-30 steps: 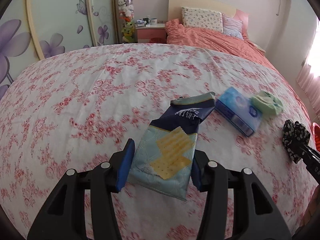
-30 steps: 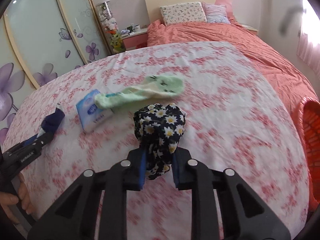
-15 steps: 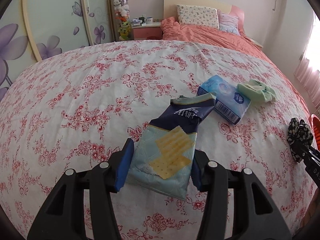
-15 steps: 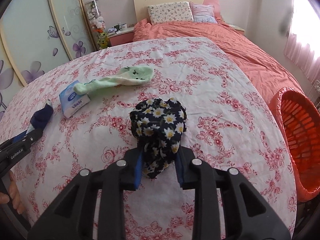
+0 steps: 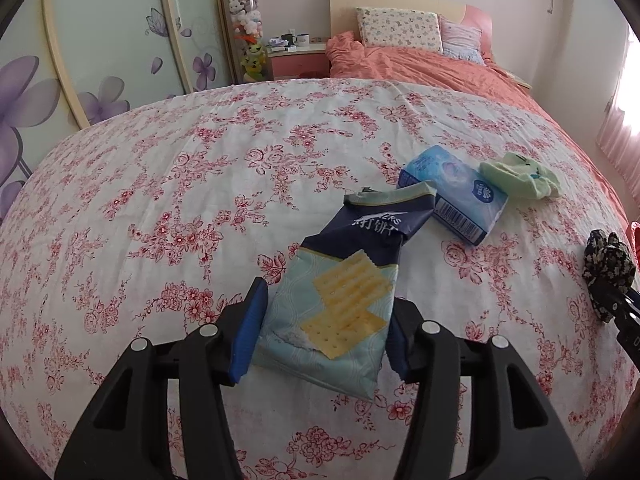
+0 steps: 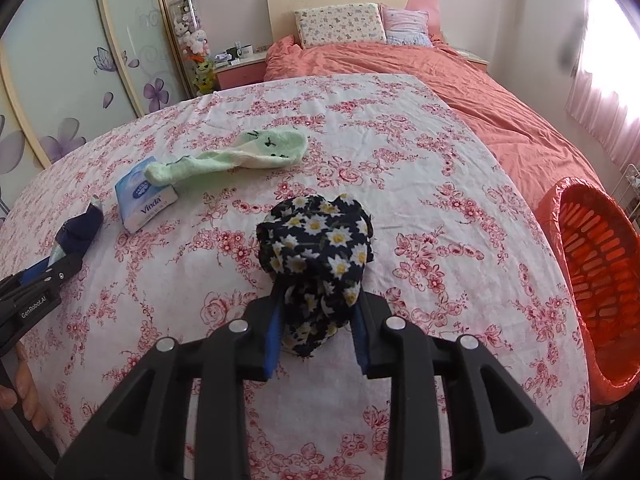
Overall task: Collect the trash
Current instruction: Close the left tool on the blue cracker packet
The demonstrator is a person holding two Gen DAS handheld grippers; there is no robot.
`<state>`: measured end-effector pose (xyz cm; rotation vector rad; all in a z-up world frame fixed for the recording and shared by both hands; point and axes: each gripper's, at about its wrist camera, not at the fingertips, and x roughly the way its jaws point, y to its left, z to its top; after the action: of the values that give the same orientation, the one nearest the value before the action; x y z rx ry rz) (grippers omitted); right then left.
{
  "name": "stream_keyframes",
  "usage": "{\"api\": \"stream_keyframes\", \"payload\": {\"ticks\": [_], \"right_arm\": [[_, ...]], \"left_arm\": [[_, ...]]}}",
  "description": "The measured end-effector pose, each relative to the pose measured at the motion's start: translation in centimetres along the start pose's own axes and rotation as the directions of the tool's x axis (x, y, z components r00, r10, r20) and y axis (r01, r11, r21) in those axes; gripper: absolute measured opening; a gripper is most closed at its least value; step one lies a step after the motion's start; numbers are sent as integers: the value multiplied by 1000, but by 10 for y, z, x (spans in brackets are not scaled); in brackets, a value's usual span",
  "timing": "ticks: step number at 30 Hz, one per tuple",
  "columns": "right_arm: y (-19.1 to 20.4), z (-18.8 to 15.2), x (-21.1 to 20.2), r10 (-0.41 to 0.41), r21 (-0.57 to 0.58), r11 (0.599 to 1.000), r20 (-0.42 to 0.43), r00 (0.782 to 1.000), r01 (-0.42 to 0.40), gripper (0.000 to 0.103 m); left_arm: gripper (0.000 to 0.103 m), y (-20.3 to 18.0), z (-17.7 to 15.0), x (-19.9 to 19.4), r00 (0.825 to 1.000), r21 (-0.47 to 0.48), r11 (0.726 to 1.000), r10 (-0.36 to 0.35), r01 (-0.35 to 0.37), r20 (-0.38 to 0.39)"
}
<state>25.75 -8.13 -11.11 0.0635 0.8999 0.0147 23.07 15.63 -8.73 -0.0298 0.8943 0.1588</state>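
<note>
Blue-and-navy cracker wrapper, long axis pointing away from the camera, clamped in left gripper above the floral surface. Right gripper pinches daisy-print cloth; orange basket alongside.

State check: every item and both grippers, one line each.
left gripper: shut on cracker wrapper
cracker wrapper: torn open, held above the bedspread
right gripper: shut on daisy-print cloth
daisy-print cloth: bunched, held
tissue pack: lying flat on bedspread
green sock: limp, cuff draped over tissue pack
orange basket: beside the bed, lined
</note>
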Motion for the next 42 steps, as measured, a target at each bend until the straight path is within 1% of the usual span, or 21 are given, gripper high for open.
{"api": "stream_keyframes", "payload": {"ticks": [32, 35, 36, 37, 38, 40, 42], "right_arm": [[-9, 0, -2, 57, 36, 998, 4, 998, -57, 33], [-9, 0, -2, 60, 38, 997, 6, 998, -60, 32], [-9, 0, -3, 60, 39, 997, 8, 998, -60, 32], [-10, 0, -3, 54, 41, 998, 11, 998, -55, 28], [-10, 1, -3, 57, 42, 997, 12, 998, -57, 26], [-13, 1, -6, 74, 53, 996, 14, 997, -74, 22], [-16, 1, -12, 85, 66, 994, 28, 996, -86, 21]], "left_arm": [[55, 1, 0, 0, 1000, -10, 1000, -10, 10, -1], [55, 1, 0, 0, 1000, -14, 1000, -19, 19, 1], [54, 2, 0, 0, 1000, -14, 1000, -21, 21, 2], [52, 0, 0, 0, 1000, -5, 1000, -24, 24, 4], [49, -1, 0, 0, 1000, 2, 1000, -25, 25, 6], [47, -3, -1, -2, 999, 14, 999, -29, 29, 15], [43, -5, -1, -6, 999, 29, 999, -25, 24, 28]]}}
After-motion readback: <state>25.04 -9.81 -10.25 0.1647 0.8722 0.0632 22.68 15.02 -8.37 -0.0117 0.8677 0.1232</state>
